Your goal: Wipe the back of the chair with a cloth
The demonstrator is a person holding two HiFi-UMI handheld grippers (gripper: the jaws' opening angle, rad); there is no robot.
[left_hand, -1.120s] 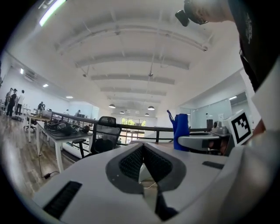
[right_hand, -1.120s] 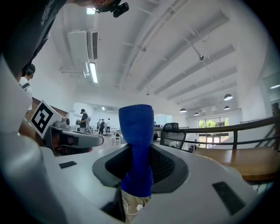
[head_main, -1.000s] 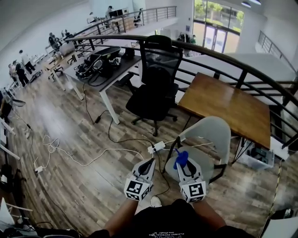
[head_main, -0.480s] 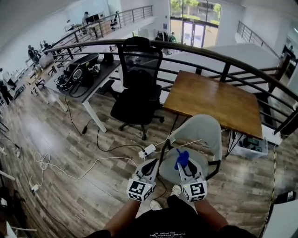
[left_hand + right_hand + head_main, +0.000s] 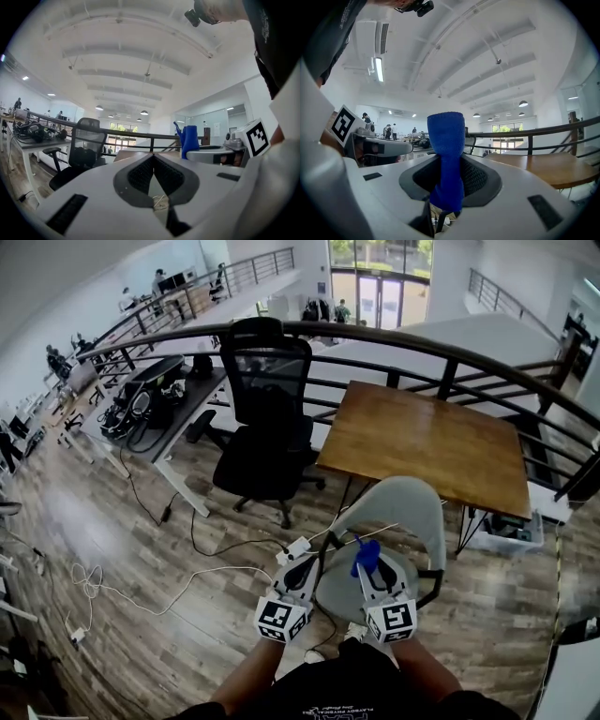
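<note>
A light grey shell chair point(image 5: 401, 512) stands in front of me, its curved back toward the wooden table point(image 5: 427, 442). My right gripper point(image 5: 367, 565) hovers over the seat, shut on a blue cloth point(image 5: 366, 553) that sticks up from the jaws. In the right gripper view the blue cloth point(image 5: 447, 154) rises upright between the pads of the right gripper point(image 5: 447, 161). My left gripper point(image 5: 302, 570) is beside it at the chair's left edge, shut with nothing in it. In the left gripper view the jaws of the left gripper point(image 5: 153, 156) meet at the tip, and the blue cloth point(image 5: 189, 138) shows to the right.
A black mesh office chair point(image 5: 267, 418) stands to the left by a desk point(image 5: 155, 399) covered with cables. A curved black railing point(image 5: 450, 357) runs behind the table. A white power strip point(image 5: 292, 550) and cords point(image 5: 141, 582) lie on the wood floor at left.
The view has swung and moved in, so the grey chair and table sit more central and closer. Both grippers hold the same pose, the cloth still in the right one.
</note>
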